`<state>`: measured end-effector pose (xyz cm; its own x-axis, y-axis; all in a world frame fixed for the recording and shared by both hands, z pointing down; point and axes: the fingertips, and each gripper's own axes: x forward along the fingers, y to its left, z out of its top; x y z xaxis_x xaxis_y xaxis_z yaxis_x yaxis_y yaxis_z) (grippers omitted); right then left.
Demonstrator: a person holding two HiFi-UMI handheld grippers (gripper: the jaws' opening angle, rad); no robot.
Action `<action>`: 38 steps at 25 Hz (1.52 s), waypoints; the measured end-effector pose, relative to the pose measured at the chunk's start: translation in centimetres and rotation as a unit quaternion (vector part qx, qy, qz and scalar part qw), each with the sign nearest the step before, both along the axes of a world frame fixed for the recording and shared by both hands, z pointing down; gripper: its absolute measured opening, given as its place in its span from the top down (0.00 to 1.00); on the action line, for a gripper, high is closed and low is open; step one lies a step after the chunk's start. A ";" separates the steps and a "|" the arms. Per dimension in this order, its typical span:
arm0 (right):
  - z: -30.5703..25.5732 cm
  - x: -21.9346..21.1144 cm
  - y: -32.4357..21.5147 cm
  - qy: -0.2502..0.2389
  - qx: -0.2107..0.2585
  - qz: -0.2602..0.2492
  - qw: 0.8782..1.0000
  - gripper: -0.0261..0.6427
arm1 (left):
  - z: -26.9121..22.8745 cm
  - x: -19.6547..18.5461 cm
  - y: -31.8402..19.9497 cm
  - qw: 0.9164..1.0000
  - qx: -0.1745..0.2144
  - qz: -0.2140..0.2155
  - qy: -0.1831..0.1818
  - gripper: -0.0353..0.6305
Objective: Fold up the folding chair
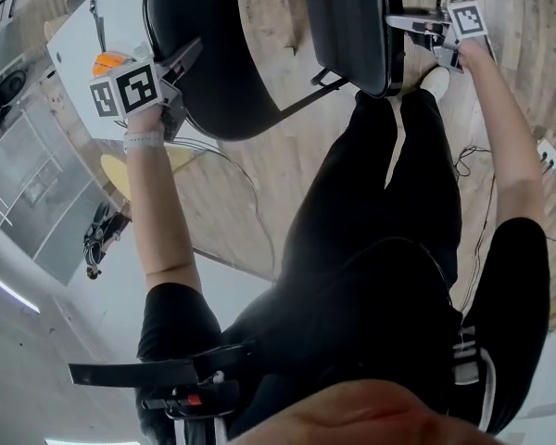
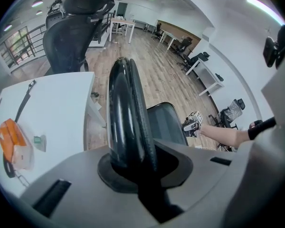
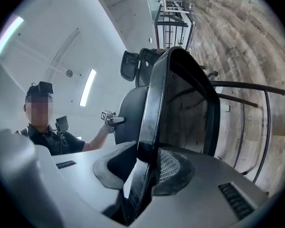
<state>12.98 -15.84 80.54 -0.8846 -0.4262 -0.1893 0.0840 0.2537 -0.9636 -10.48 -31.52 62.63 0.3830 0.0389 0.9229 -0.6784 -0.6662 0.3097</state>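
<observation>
The left tool (image 1: pixel 187 58) is clamping the backrest (image 2: pixel 126 108) of the folding chair (image 1: pixel 232 100), and the right tool (image 1: pixel 403 24) is gripping its seat rim (image 3: pixel 149 113), in front of the person's legs. Either thin edge could be slipping from the pads as the halves swing together. The white table (image 1: pixel 83 26) is crowding the backrest, while the wooden floor (image 1: pixel 259 184) beyond is lying open.

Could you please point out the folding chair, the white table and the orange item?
folding chair (image 1: pixel 222 82): head view, rounded black panel.
white table (image 2: pixel 57 103): left gripper view, bare top.
orange item (image 2: pixel 12 137): left gripper view, its middle.

White table (image 2: pixel 52 103) with orange object (image 2: pixel 12 139), black office chair (image 2: pixel 66 42) behind, wooden floor (image 2: pixel 161 75)
</observation>
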 end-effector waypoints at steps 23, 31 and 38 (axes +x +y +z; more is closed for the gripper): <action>-6.9 -20.0 -11.9 0.051 0.020 0.005 0.998 0.89 | -2.8 -7.8 -5.1 1.000 0.011 -0.003 -0.011 0.86; -6.8 -24.4 -14.5 0.067 0.005 0.011 0.998 0.89 | -2.9 -9.6 -6.0 1.000 0.016 -0.007 -0.019 0.86; -6.5 -28.0 -16.8 0.065 -0.015 0.016 0.998 0.89 | -3.0 -10.7 -6.8 1.000 0.019 -0.003 -0.023 0.86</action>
<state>-15.06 -32.65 74.07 -0.8868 -0.4583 -0.0597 -0.0504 0.2244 -0.9732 -21.17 -38.29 59.65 0.3404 0.0023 0.9403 -0.6950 -0.6730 0.2532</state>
